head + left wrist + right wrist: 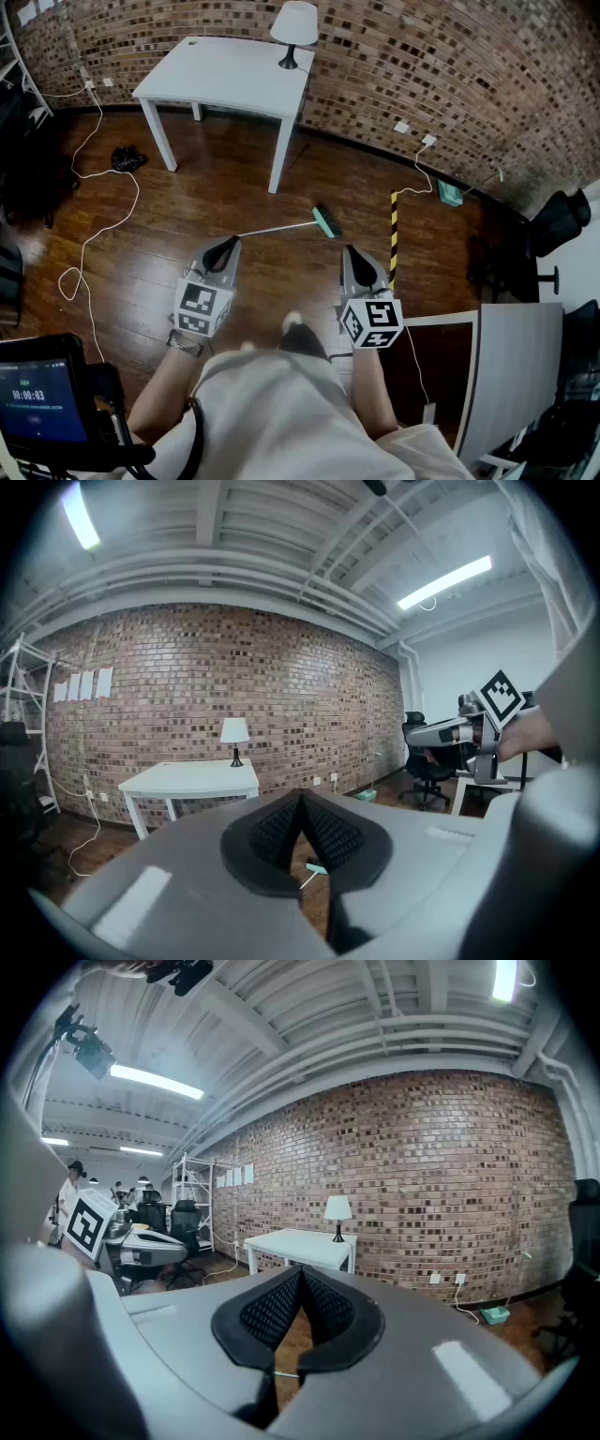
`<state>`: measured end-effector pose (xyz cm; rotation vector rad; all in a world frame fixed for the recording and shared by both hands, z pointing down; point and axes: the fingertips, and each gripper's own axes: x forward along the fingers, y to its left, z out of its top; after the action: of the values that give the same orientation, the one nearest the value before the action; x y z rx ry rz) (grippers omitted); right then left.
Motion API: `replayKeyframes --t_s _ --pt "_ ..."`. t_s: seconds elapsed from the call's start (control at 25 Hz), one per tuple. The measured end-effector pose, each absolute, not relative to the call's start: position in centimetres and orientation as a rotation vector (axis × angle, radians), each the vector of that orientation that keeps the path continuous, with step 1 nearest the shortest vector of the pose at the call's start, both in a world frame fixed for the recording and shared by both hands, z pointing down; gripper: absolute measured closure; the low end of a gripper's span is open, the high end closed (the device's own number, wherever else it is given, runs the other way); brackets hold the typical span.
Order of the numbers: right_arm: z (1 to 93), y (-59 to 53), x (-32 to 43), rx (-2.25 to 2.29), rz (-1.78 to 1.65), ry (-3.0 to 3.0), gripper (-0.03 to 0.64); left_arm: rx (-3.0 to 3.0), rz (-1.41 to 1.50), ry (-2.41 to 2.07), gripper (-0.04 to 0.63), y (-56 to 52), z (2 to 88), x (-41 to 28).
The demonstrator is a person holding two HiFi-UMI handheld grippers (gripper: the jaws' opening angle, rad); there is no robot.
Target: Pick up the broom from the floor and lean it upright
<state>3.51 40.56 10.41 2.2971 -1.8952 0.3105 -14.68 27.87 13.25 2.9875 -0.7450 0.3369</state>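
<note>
broom (pixel 281 228) flat on floor just ahead; left gripper (pixel 223 251) and right gripper (pixel 354 255) both clenched, empty; best open jaws first, reach down, clamp handle mid-shaft

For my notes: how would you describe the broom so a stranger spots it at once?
Start at the white table against the brick wall. On the wooden floor in front of it lies the broom, flat. Its straight thin handle ending in a teal brush head sets it apart from the looping white cable at left and the yellow-black tape at right.
</note>
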Motion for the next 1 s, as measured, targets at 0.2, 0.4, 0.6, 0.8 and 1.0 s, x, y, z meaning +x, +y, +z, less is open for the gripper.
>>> replayKeyframes --t_s 0.2,0.4,0.6,0.8,1.0 --pt "11.9 37.5 4.8 2.286 0.339 -1.911 0.603 2.980 0.352 -0.753 0.595 25.0 14.3 -13.3" --pt "13.9 33.1 8.7 2.258 0.377 -1.948 0.603 2.972 0.386 -0.788 0.595 21.1 15.5 -9.9" --pt "16.0 26.7 15.4 2.222 0.411 -1.959 0.603 3.037 0.416 -0.821 0.595 15.8 15.4 -3.8" --pt "15.1 19.6 22.5 2.124 0.339 -2.018 0.603 2.953 0.328 -0.911 0.595 9.2 14.3 3.0" --pt "14.2 13.0 27.7 2.039 0.294 -2.109 0.602 2.926 0.371 -0.970 0.595 4.1 13.9 7.3"
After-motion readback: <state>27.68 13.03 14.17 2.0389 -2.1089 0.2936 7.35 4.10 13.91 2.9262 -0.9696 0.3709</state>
